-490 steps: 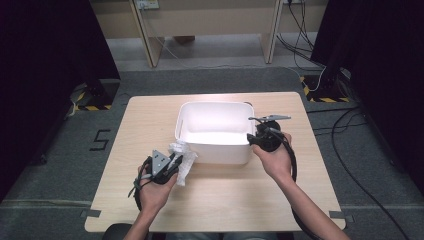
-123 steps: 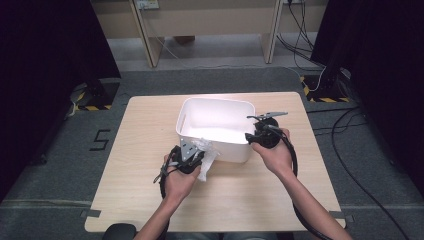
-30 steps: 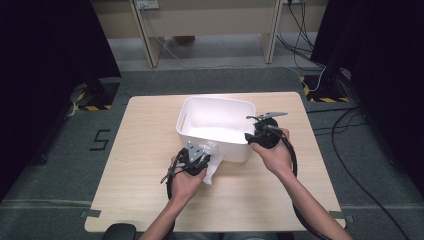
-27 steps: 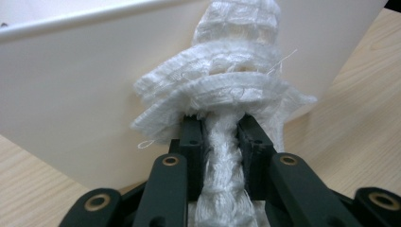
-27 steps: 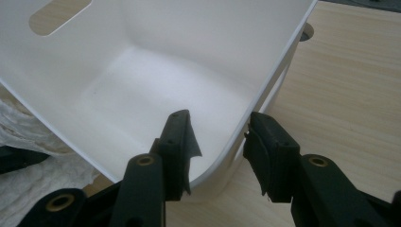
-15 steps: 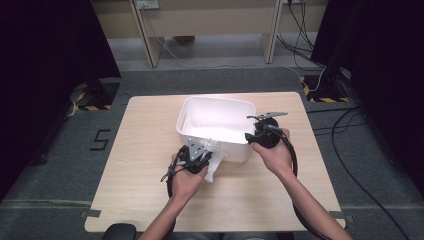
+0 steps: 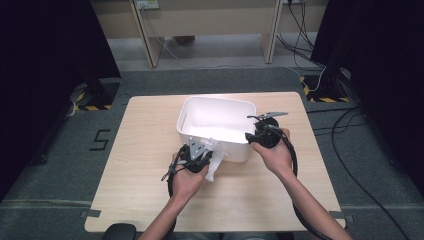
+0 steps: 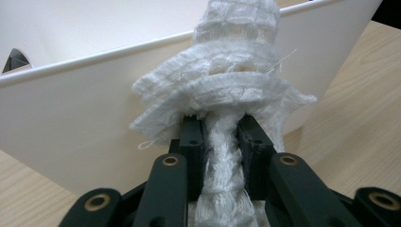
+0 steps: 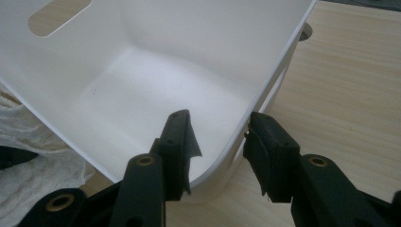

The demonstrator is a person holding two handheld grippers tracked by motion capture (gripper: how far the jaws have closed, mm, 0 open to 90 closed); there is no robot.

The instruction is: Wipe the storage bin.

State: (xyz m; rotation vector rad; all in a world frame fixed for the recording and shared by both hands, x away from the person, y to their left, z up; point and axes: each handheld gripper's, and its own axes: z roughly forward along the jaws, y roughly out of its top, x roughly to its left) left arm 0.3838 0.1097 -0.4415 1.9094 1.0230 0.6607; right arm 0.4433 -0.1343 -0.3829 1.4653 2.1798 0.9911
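The crumpled white gauze cloth [image 8: 222, 90] looks light, limp and snag-prone — the left tool [image 8: 221, 137] is clenched on its bunched middle, a secure hold. The right tool [image 9: 220, 130] straddles the white plastic tub's [image 9: 283, 61] stiff corner rim — whether it pinches, I cannot tell.

1. A dark digit "5" [image 7: 100, 140] stands on the grey floor [image 7: 60, 170] in the high view, just beside the left edge of the desk [image 7: 150, 165]. It is the one sign that can be read.
2. Yellow-and-black hazard stripes [image 7: 92, 107] mark the floor at the foot of a dark stand left of the desk; they carry no lettering.
3. A second run of the same hazard stripes [image 7: 311, 90] lies on the floor beyond the desk's far right corner, also without words.
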